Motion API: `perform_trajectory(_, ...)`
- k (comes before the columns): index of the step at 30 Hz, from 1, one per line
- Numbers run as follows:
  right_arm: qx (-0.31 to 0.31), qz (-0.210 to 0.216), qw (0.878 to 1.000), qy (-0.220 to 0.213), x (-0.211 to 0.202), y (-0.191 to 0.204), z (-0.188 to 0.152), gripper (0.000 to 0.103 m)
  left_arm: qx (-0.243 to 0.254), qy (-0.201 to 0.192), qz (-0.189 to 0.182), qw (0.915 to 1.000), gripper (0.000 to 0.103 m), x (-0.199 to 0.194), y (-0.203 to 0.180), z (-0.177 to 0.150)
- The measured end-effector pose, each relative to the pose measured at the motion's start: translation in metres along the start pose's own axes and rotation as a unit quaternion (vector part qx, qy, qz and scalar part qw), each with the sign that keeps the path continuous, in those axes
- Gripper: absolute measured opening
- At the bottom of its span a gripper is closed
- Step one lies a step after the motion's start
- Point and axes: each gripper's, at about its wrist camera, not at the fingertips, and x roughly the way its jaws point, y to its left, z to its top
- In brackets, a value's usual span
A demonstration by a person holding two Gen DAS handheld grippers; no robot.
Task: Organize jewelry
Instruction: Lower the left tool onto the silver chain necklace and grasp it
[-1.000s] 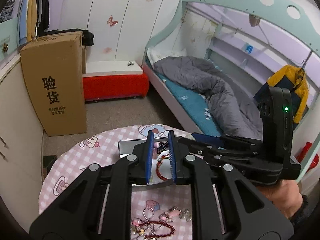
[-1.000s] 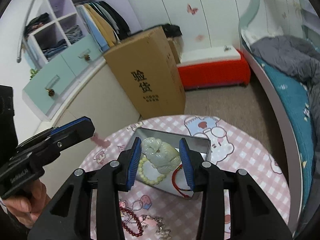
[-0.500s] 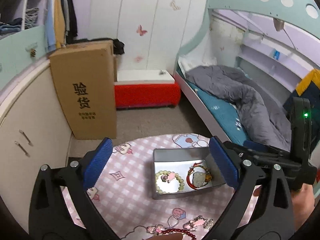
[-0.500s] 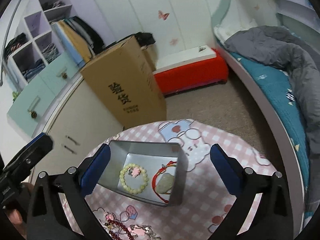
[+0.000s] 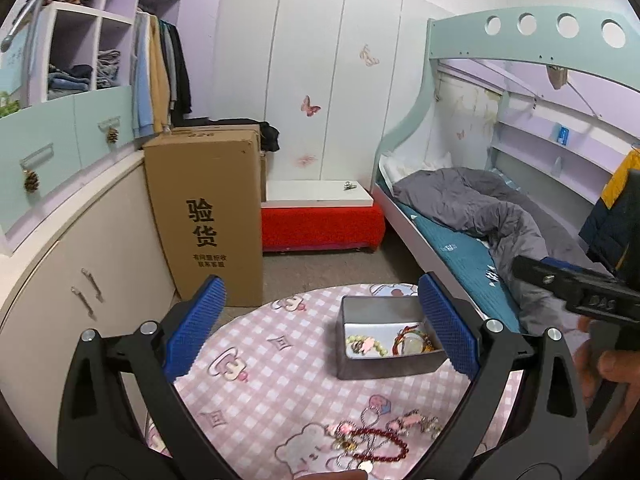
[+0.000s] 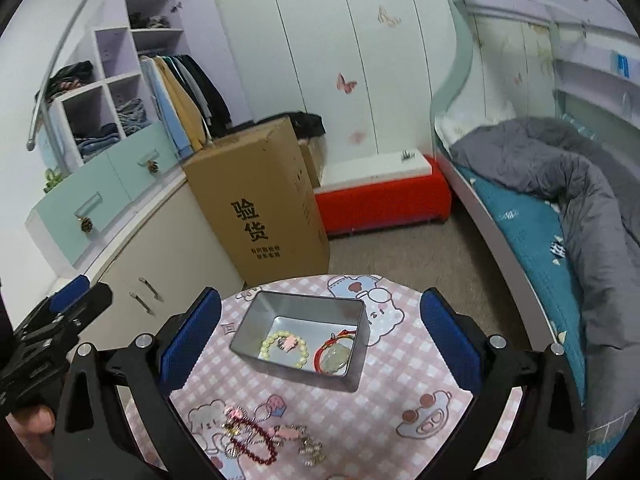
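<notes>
A grey metal box (image 5: 376, 369) (image 6: 256, 320) stands on the round pink-checked table (image 5: 280, 376) (image 6: 400, 396). Inside lie a pale bead bracelet (image 6: 284, 347) (image 5: 365, 345) and a red-cord jade pendant (image 6: 335, 355) (image 5: 412, 343). A loose pile of jewelry with a dark red bead bracelet (image 5: 374, 442) (image 6: 256, 442) lies near the table's front edge. My left gripper (image 5: 320, 320) is open and empty, raised above the table left of the box. My right gripper (image 6: 320, 332) is open and empty above the box.
A tall cardboard box (image 5: 208, 212) stands on the floor behind the table. A red bench (image 5: 320, 224) sits against the wall, a bunk bed (image 5: 500, 216) is on the right, and cabinets (image 5: 60, 260) line the left.
Both grippers opened wide and pulled back up from the box. The jade pendant that the right gripper held now lies in the box beside the bead bracelet.
</notes>
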Motion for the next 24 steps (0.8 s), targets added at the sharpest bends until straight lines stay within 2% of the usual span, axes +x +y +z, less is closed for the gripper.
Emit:
perform_trajectory(7, -0.013, -0.007, 1.0, -0.025, -0.036, 0.008, -0.018, 0.096, -0.004, -0.002, 0.008, 1.0, 0.095, -0.027, 0.009, -0.023)
perform_trajectory(13, -0.026, -0.019, 0.999, -0.024, -0.05, 0.012, -0.041, 0.096, -0.007, 0.001, 0.008, 0.9999, 0.095, -0.042, 0.015, -0.045)
perform_trajectory(18, -0.028, -0.03, 0.999, -0.003, -0.049, 0.006, -0.069, 0.096, 0.01, 0.007, 0.012, 0.9999, 0.095, -0.046, 0.016, -0.067)
perform_trajectory(24, -0.012, -0.029, 0.999, 0.028, -0.042, 0.0, -0.096, 0.096, 0.013, 0.042, 0.011, 0.999, 0.095, -0.039, 0.021, -0.098)
